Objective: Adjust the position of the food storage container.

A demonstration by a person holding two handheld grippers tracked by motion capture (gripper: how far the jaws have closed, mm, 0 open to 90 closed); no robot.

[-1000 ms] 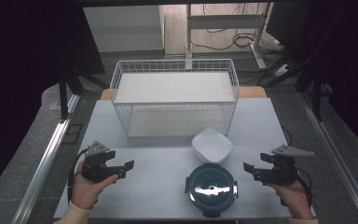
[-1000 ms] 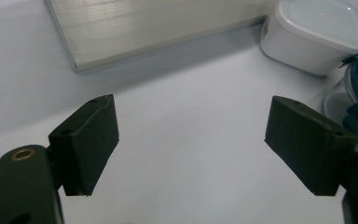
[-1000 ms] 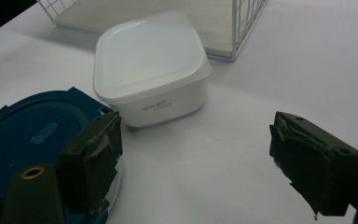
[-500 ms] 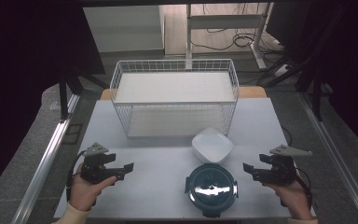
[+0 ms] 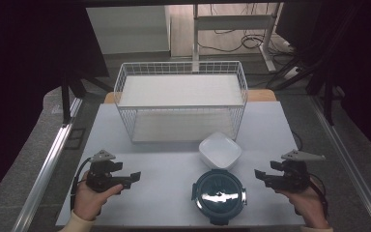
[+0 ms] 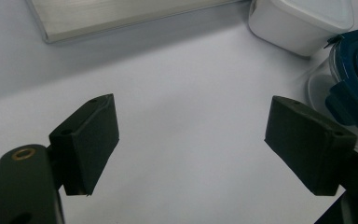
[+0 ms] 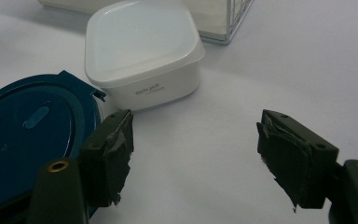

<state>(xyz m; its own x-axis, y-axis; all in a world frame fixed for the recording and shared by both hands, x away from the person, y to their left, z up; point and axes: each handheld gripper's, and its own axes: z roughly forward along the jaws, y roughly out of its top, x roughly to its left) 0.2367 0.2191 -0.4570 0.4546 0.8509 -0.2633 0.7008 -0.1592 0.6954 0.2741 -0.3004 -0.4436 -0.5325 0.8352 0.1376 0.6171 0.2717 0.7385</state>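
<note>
On the white table two food containers stand between the person's hands: a round container with a dark blue clip lid close to the front edge, and a square white plastic container just behind it, toward the wire basket. The left gripper rests on the table to the left, jaws wide and with nothing between them. The right gripper is near the round container on its right side; its jaws have just been closing a little, but they stand wide and hold nothing.

The round container looks to me the heavier one, with a clear and stiff body, maybe glass, so it could slip or break if it drops. I think the lid's rim or one of its side clips is the safest place to grip. The white container seems light and slightly flexible; its smooth lid edge would give a good hold.
</note>
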